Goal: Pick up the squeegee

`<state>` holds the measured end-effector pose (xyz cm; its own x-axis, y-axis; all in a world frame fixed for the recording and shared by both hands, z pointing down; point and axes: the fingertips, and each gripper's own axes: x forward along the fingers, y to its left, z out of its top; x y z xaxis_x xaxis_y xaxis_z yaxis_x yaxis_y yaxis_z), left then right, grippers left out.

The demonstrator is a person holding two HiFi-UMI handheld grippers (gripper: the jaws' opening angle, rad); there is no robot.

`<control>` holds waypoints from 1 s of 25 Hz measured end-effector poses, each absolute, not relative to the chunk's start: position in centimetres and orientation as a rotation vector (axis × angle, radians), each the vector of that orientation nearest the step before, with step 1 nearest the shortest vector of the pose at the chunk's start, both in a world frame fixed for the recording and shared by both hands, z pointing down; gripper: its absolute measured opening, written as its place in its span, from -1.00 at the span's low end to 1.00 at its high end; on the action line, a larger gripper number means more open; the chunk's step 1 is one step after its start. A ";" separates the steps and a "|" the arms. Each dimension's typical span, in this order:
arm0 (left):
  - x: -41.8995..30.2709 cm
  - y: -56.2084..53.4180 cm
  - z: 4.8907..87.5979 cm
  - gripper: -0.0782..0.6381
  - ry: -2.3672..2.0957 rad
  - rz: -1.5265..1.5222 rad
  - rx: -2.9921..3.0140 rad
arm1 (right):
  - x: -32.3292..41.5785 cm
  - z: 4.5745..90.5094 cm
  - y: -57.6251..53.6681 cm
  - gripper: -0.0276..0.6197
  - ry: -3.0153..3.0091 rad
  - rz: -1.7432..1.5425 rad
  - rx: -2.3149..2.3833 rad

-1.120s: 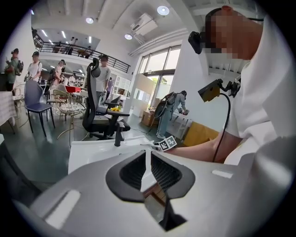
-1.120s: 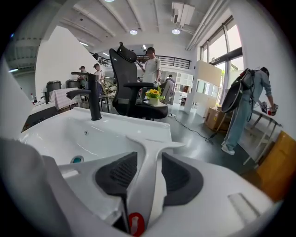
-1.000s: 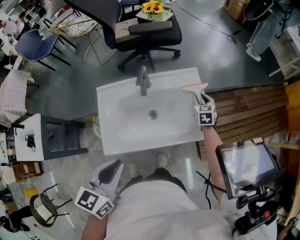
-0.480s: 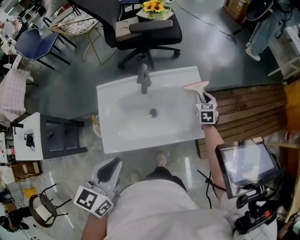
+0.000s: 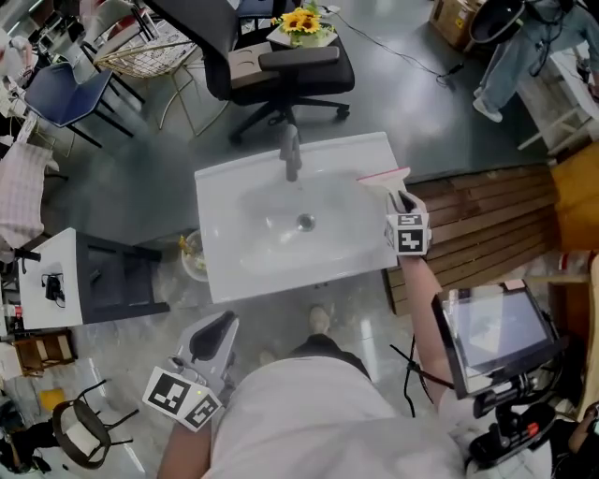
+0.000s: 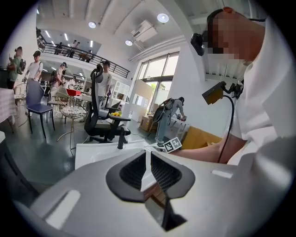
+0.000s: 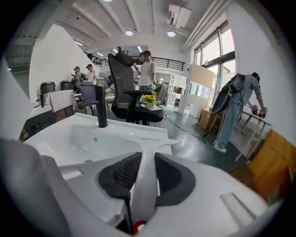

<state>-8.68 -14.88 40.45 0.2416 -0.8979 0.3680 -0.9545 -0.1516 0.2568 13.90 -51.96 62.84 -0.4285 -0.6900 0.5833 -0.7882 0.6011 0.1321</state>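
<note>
Right edge of sink, near its rear corner: I have the squeegee (image 5: 384, 175) here, its blade lying across the rim; I cannot tell whether it touches the rim.
Squeegee build: smooth pale plastic, with a slim handle that flares into a T-shaped head and a thin red strip along the blade.
Right gripper (image 7: 147, 166): I read it as clamped on the squeegee's handle, with ribbed black pads (image 7: 122, 173) pressing on both sides.
Left gripper (image 6: 146, 170): held low and well apart from the sink's front edge; the jaws are drawn narrow, with nothing between them.
Sink (image 5: 217, 271): a white, glossy rectangular slab with rounded corners and a shallow basin.
Drain (image 5: 305, 222): a small metal ring at the middle of the basin.
Faucet (image 5: 291, 154): a grey upright post at the middle of the rear edge.
Floor (image 5: 140, 196): dark, smooth and slightly reflective beyond the sink, with paler glossy tiles by the front edge.
Slatted wooden platform (image 5: 487, 220): brown boards just beside the sink's right edge.
Office chair (image 5: 281, 61): black and padded, on a star base behind the rear edge.
Flowers (image 5: 304, 16): a yellow bunch beyond the chair.
</note>
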 end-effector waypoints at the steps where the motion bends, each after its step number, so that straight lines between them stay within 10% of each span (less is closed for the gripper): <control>1: -9.0 -14.1 40.3 -0.67 -1.688 0.166 2.100 | 13.9 62.3 -50.9 -0.62 -2.229 0.211 1.167; 25: -13.5 1.4 39.7 -0.76 -1.537 0.036 2.261 | 10.9 50.4 -27.9 -0.62 -2.314 0.150 1.230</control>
